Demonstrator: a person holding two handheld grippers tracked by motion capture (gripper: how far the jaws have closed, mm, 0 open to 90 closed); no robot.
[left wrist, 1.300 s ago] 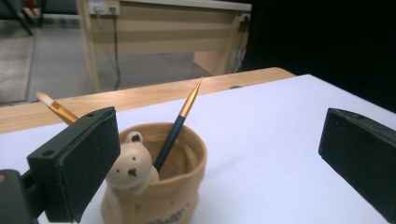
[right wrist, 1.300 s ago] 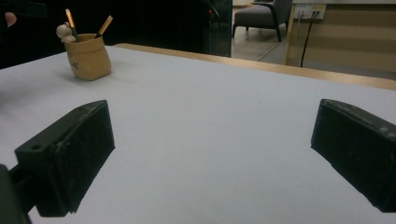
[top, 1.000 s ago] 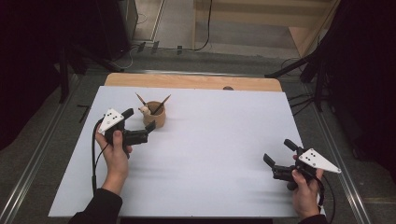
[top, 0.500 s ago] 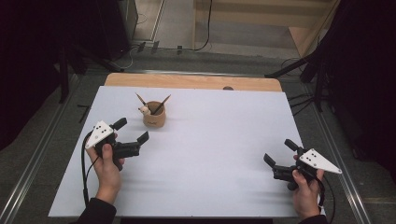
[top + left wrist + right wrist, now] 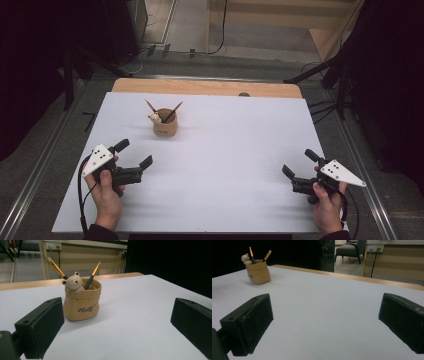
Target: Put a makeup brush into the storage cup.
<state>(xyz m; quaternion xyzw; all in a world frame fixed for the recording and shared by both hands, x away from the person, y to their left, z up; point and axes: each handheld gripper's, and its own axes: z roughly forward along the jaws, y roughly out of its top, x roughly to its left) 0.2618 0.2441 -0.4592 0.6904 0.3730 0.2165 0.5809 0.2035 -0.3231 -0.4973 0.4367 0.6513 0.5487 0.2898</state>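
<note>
Nearest the camera in the high view, a person's two hands rest low on a white table, one at each side, each holding a two-jaw gripper. The left gripper has its jaws spread wide with nothing between them, and the right gripper is likewise spread wide and empty. Farther back, toward the left of the table and well apart from both grippers, stands a small tan pen holder shaped like a soft pouch, upright, with a little bear figure peeking over its rim. Two pencils lean out of it in opposite directions. Judging by its look, the holder is likely light and could tip or slide if nudged; its walls may be ceramic or soft, which cannot be told. A steady hold would be across the body below the rim, clear of the bear and pencils. Beyond the table lie a wooden edge and a dark room
</note>
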